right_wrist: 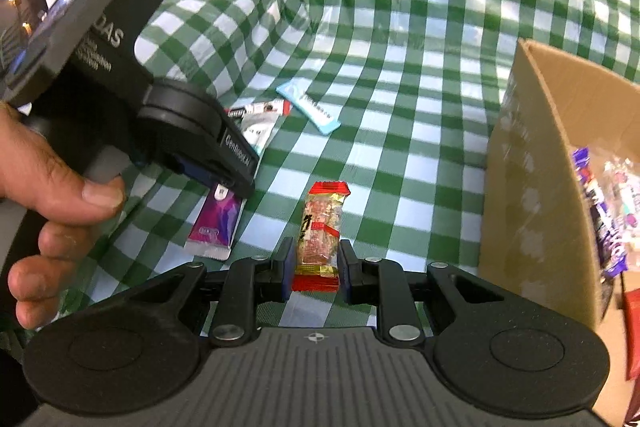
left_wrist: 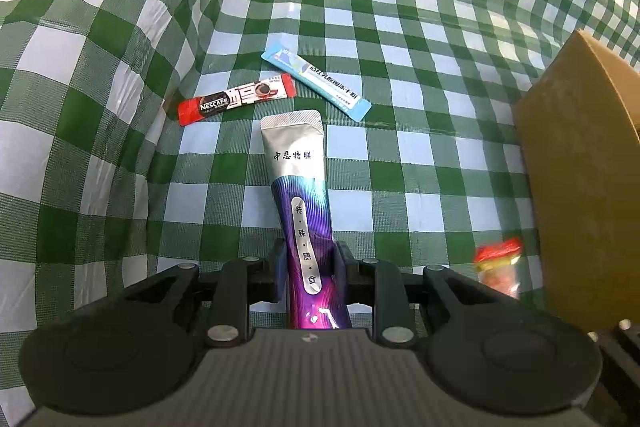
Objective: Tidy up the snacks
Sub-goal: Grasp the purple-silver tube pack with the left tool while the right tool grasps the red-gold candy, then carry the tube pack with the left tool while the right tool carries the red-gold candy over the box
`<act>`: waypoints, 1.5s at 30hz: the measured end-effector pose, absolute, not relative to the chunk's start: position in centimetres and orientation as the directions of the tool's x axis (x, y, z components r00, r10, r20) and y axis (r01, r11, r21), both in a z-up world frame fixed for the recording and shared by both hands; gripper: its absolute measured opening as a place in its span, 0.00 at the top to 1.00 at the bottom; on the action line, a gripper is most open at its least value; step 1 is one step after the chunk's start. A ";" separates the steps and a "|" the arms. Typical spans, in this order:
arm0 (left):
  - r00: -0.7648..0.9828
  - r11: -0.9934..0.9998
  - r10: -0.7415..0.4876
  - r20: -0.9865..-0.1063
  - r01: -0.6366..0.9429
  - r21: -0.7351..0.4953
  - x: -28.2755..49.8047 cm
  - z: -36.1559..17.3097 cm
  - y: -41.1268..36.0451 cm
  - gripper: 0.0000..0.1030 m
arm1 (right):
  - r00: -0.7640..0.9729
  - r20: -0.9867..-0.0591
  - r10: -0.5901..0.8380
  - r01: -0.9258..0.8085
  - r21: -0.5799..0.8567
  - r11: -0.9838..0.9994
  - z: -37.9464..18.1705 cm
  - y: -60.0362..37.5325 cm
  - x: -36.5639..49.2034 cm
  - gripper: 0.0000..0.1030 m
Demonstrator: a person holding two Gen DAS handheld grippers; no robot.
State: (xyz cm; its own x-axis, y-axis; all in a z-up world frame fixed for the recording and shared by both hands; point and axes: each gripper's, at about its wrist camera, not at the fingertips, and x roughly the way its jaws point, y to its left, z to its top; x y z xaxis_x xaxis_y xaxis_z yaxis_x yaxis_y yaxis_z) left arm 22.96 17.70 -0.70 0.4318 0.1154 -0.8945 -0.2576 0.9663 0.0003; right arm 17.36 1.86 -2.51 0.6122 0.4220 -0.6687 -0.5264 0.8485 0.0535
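My left gripper (left_wrist: 310, 255) is shut on a long silver-and-purple sachet (left_wrist: 298, 163), which points away from me over the checked cloth. In the right wrist view the same sachet (right_wrist: 216, 223) hangs tilted from that gripper, held by a hand (right_wrist: 48, 179). My right gripper (right_wrist: 316, 255) is shut on a clear snack bar with red ends (right_wrist: 324, 215), just above the cloth. This bar shows blurred at the right of the left wrist view (left_wrist: 498, 267). A red Nescafe stick (left_wrist: 236, 99) and a light-blue stick (left_wrist: 316, 81) lie side by side on the cloth beyond the sachet.
An open cardboard box (right_wrist: 532, 163) stands at the right, with several snack packets (right_wrist: 608, 203) inside; its wall (left_wrist: 580, 167) also shows in the left wrist view. A wrinkled green-and-white checked cloth (left_wrist: 400, 27) covers the table. The two grippers are close together.
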 end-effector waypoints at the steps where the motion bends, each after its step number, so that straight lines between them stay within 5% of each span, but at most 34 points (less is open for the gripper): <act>1: 0.434 0.967 0.114 -0.894 -0.257 -0.002 22.9 -0.6 17.7 0.74 | 0.619 -0.661 0.425 -0.527 0.052 0.849 -2.1 1.7 17.3 0.77; 14: 0.653 0.966 0.106 -0.750 -0.246 -0.077 22.3 4.6 15.5 0.74 | 0.789 -0.419 0.450 -0.444 0.119 0.888 9.7 -7.1 18.7 0.77; 20: 0.778 0.981 0.058 -0.625 -0.161 -0.110 22.1 7.4 12.0 0.74 | 0.888 -0.340 0.310 -0.320 0.028 0.947 7.9 -13.1 20.3 0.77; 24: 0.833 0.988 0.022 -0.552 -0.103 -0.116 22.1 8.5 10.0 0.74 | 0.886 -0.403 0.229 -0.216 0.078 0.973 5.6 -15.3 22.0 0.77; 37: 0.928 0.985 -0.159 -0.338 0.127 -0.116 21.5 10.7 2.6 0.74 | 0.909 -0.390 0.143 -0.142 0.032 0.989 5.3 -17.6 23.5 0.77; 45: 0.899 0.953 -0.303 -0.315 0.284 -0.107 21.4 10.0 -3.4 0.74 | 0.936 -0.353 -0.007 0.010 0.007 1.000 5.9 -20.6 23.4 0.77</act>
State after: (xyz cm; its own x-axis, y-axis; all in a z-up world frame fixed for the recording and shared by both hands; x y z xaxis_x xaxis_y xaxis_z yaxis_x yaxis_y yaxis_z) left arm 21.43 -3.43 10.02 0.8992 -0.3033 -0.3152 0.2840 0.9529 -0.1067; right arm 23.38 -20.59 5.86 0.9357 -0.0071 -0.3528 0.0101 0.9999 0.0068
